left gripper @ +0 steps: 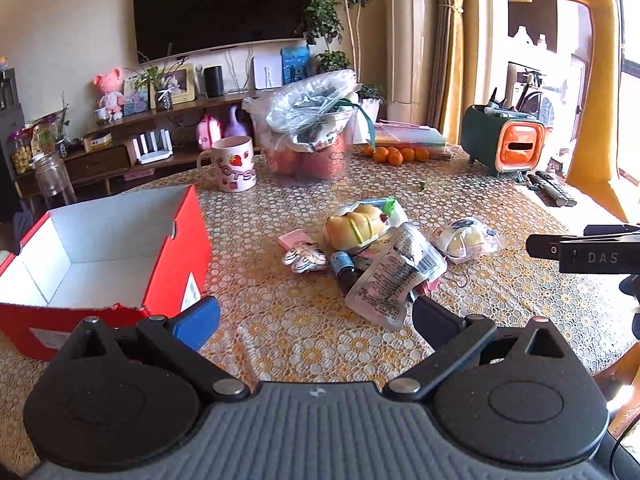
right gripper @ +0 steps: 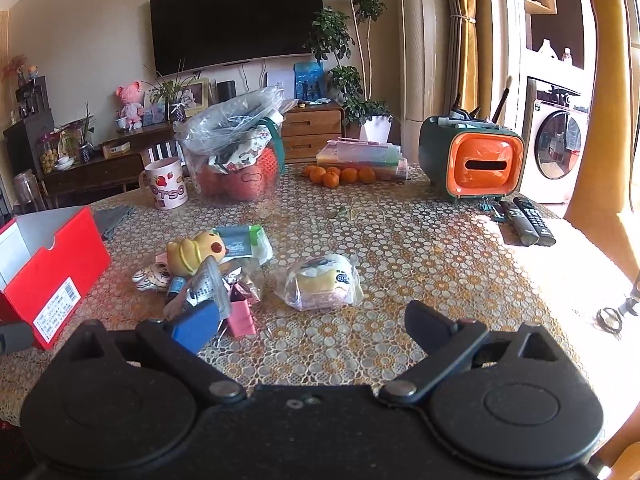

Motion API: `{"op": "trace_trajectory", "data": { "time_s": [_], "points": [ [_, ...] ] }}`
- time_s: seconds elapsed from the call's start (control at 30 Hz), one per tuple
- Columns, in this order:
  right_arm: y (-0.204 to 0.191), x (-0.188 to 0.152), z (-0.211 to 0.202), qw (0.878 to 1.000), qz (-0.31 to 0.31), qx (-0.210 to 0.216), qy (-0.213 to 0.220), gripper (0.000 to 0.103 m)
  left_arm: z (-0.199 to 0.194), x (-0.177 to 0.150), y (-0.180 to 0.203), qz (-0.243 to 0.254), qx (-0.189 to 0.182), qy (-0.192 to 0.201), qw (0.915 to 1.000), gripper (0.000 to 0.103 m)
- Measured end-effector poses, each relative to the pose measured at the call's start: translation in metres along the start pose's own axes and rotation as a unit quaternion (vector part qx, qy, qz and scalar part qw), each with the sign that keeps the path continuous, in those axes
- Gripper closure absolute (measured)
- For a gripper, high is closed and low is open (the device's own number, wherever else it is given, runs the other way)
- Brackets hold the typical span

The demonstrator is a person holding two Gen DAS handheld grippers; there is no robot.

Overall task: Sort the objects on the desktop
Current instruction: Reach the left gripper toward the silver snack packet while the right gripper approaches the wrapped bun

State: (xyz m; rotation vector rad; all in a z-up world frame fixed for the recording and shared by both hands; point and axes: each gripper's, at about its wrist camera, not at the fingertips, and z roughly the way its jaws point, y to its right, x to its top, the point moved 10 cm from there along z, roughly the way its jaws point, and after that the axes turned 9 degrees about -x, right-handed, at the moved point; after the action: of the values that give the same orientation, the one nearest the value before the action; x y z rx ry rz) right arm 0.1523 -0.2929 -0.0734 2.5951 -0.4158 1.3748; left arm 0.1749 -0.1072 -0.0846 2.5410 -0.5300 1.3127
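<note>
Both claws stand wide and hold nothing: the left gripper [left gripper: 316, 322] hangs over bare tablecloth near the table's front edge, and the right gripper [right gripper: 312, 324] does the same a little further toward the sunlit side. Between the left gripper's fingers lies only patterned cloth, with the crinkled clear packet [left gripper: 390, 276] just beyond its dark fingertip. The red shoebox [left gripper: 100, 256] sits open at the table's left front corner, its white inside bare, just beside the left gripper's blue pad.

The task's clutter is heaped mid-table: a yellow soft toy [left gripper: 354, 226] on a green-edged wipes pack, a small striped plush [left gripper: 306, 258], a dark little bottle [left gripper: 345, 268], and apart to the right a bagged bun [left gripper: 466, 240]. Open cloth runs between this heap and the front edge, and more between the heap and the far row.

Along the far edge stand a strawberry mug [left gripper: 236, 164], a clear tub [left gripper: 310, 136] stuffed with a plastic bag, a line of oranges [left gripper: 396, 155] against a flat plastic case, and a green-and-orange desk organiser [left gripper: 502, 140]. The table [right gripper: 420, 264] wears a lace-patterned yellow cover; behind it are a wall television, plants and a low wooden cabinet.

Only the right wrist view shows a pink binder clip [right gripper: 242, 312] at the heap's near side, two remotes [right gripper: 528, 222] by the right edge, and a washing machine beyond. Only the left wrist view looks into the box, and it catches the other gripper's body at its right border.
</note>
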Motion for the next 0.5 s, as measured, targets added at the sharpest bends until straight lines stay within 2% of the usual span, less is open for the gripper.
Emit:
{"op": "trace_trajectory", "data": {
  "time_s": [0.3, 0.5],
  "points": [
    [0.002, -0.002, 0.048, 0.999, -0.016, 0.003, -0.036, 0.007, 0.053, 0.006, 0.03, 0.059, -0.047, -0.013, 0.997, 0.0],
    [-0.001, 0.004, 0.076, 0.999, -0.025, -0.001, -0.046, 0.007, 0.086, 0.005, 0.033, 0.085, -0.061, -0.029, 0.9941, 0.0]
  ]
}}
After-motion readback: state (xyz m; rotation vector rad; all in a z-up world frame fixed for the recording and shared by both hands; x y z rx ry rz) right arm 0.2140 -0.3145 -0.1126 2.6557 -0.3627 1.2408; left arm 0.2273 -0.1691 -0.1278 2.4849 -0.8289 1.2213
